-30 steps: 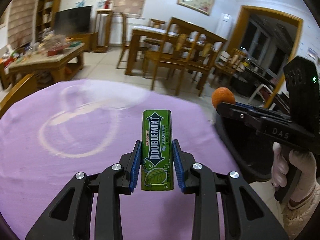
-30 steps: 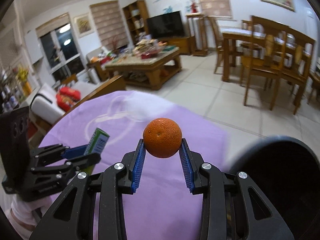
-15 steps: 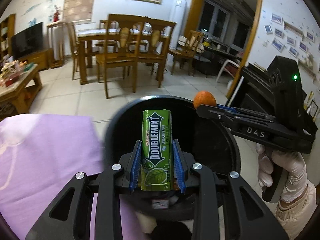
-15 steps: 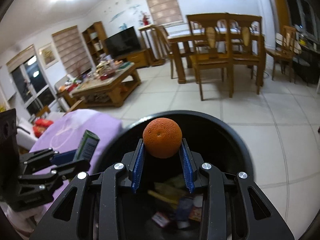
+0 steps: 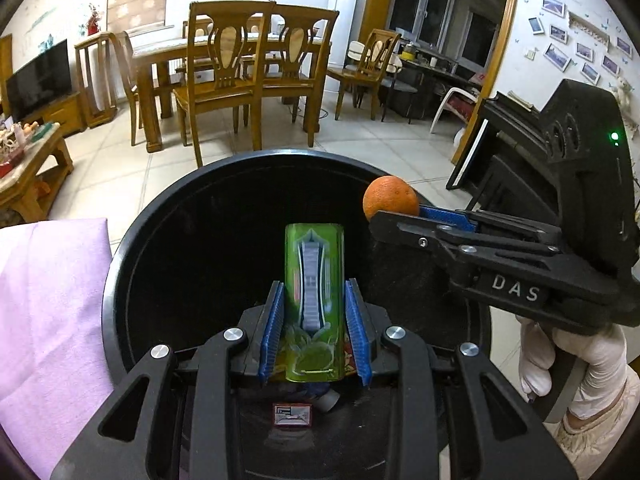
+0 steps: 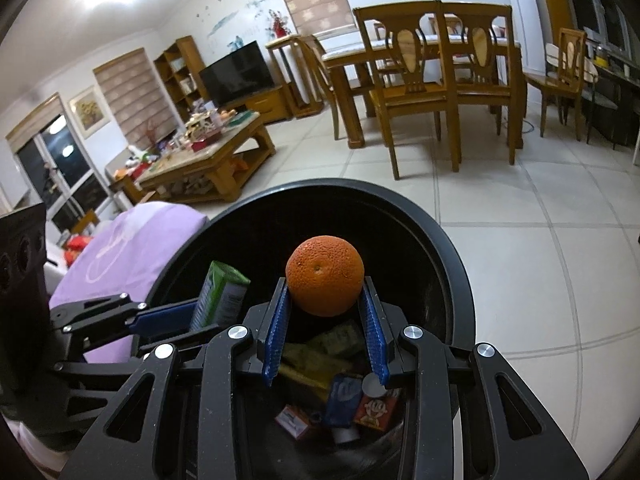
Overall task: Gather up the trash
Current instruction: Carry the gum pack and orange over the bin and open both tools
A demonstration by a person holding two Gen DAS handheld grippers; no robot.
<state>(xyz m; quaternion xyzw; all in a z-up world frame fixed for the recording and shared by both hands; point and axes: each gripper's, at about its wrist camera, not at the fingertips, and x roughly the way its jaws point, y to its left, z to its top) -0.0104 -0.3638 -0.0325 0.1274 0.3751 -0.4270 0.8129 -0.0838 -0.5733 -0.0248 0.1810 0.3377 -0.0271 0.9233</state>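
While both grippers hang over the mouth of the black bin, each has a piece of trash pinched between its blue pads. The left gripper is closed partway on the green gum pack, which stands upright between the jaws with its lower half gripped and its top pointing to twelve o'clock; the print on it looks blurred. The right gripper is closed partway on the orange, which sits high at the pad tips, toward twelve o'clock of the fingers, above the bin's opening. In the left view that orange shows at about two o'clock of the pack, near the bin's far rim, with a gloved hand on the handle at four o'clock. Old wrappers and small boxes lie at the bin's bottom, and the purple cloth lies at nine o'clock, just beside the bin.

The pack is probably light and stiff, with slick flat faces, so holding its narrow sides suits it. The orange looks firm but round and heavier; gripped near the tips, it could roll out early. Both items seem placed to drop straight in once the jaws widen
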